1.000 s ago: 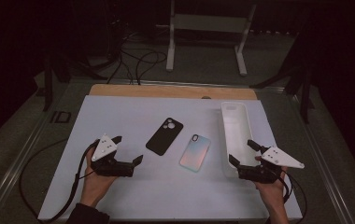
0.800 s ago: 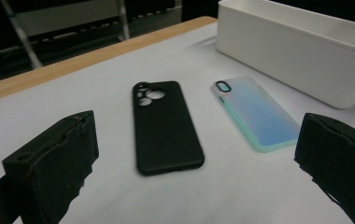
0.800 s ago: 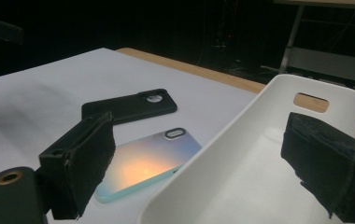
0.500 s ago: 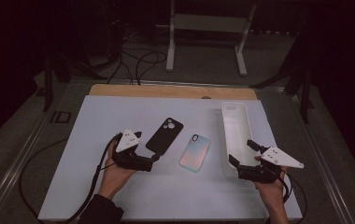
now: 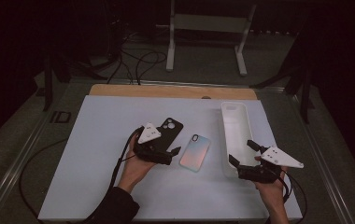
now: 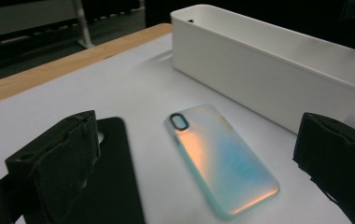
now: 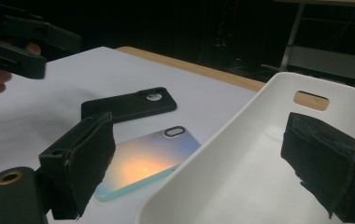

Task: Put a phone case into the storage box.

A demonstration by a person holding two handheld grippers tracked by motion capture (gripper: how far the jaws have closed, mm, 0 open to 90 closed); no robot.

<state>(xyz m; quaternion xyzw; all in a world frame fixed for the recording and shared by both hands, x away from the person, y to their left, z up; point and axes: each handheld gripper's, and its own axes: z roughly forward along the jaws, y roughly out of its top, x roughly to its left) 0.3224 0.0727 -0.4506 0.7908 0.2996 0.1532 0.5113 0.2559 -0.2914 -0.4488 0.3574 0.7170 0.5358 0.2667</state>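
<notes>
Jaws spread wide on my left gripper (image 5: pixel 174 150), hovering just left of the iridescent phone case (image 5: pixel 195 152) lying flat beside the white bin (image 5: pixel 235 135); my right gripper (image 5: pixel 241 156) gapes too, at the bin's near end.

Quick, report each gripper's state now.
Left gripper: open, holding nothing, jaws wide apart and aimed at the iridescent phone case.
Right gripper: open, holding nothing, jaws spread at the near end of the white bin.
</notes>
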